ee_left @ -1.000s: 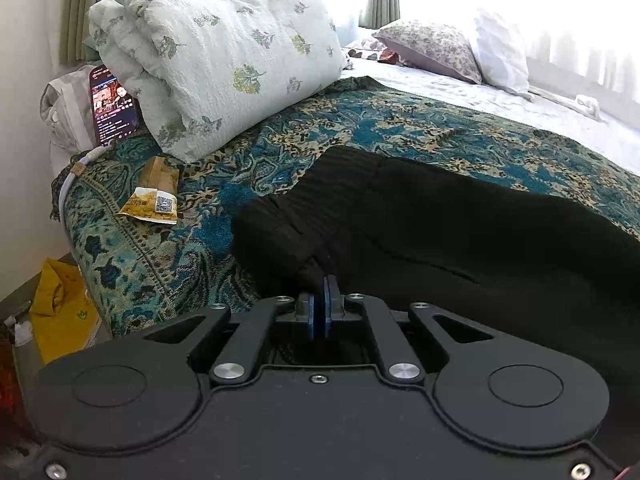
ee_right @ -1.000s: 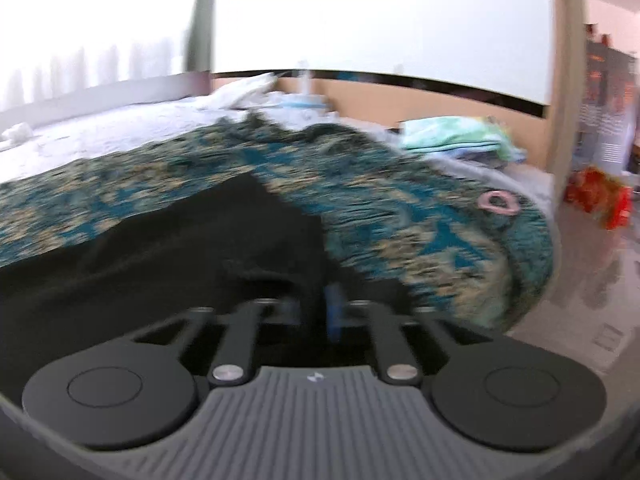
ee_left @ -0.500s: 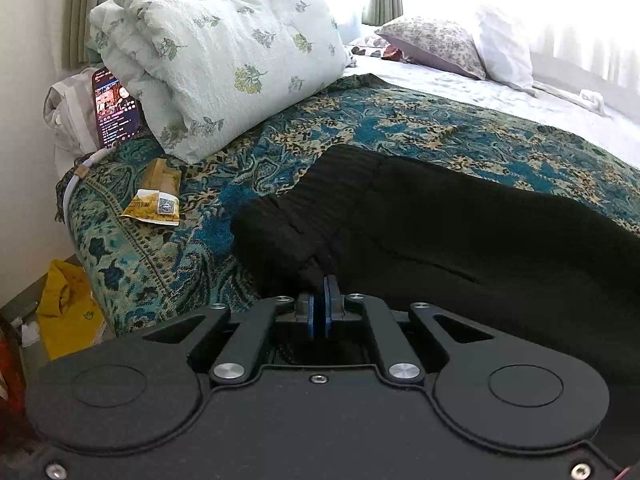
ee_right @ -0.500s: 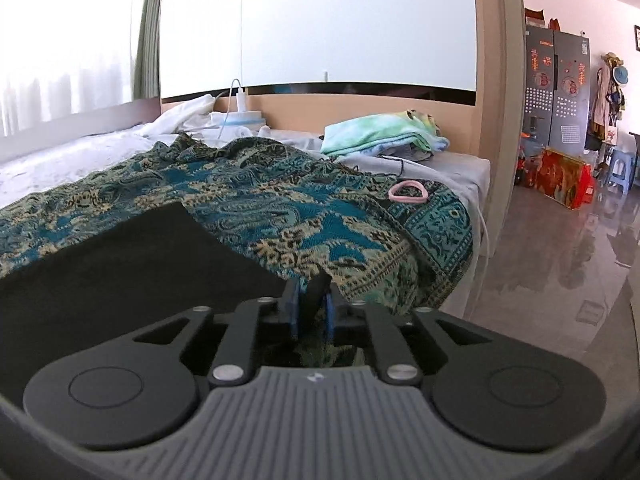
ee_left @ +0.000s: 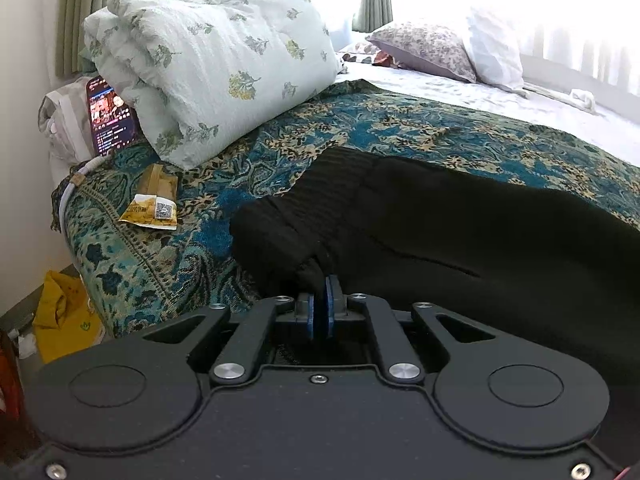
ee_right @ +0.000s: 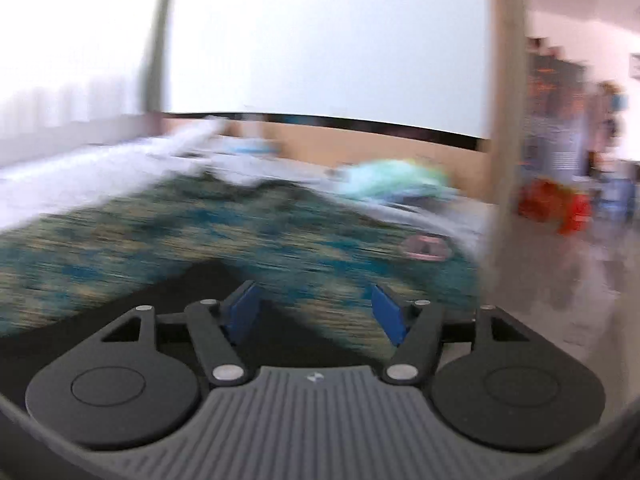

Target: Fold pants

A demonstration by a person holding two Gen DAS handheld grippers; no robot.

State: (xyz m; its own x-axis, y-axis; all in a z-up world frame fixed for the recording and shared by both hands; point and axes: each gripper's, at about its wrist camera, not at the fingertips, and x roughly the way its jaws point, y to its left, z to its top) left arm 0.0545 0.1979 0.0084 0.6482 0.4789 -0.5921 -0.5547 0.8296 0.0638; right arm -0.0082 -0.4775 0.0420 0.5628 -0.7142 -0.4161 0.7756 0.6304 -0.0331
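Black pants [ee_left: 460, 232] lie spread on a teal patterned bedspread [ee_left: 400, 136], ribbed waistband toward the left. My left gripper [ee_left: 323, 300] is shut on a bunched corner of the waistband near the bed's front edge. In the blurred right wrist view, my right gripper [ee_right: 316, 312] is open and empty, its blue pads [ee_right: 240, 312] wide apart above the bedspread [ee_right: 240, 240]. A black edge of the pants [ee_right: 168, 292] lies just left of it.
A folded floral duvet [ee_left: 216, 56] and pillows [ee_left: 432, 48] sit at the head of the bed. A phone [ee_left: 110, 114], a cable and a yellow wrapper [ee_left: 154, 204] lie at the left. A pink ring [ee_right: 426, 246] and folded green cloth [ee_right: 392, 180] lie near the foot.
My right gripper has opened and let go of the pants leg end, and it is moving fast. My left gripper keeps its hold on the waistband, nearly still.
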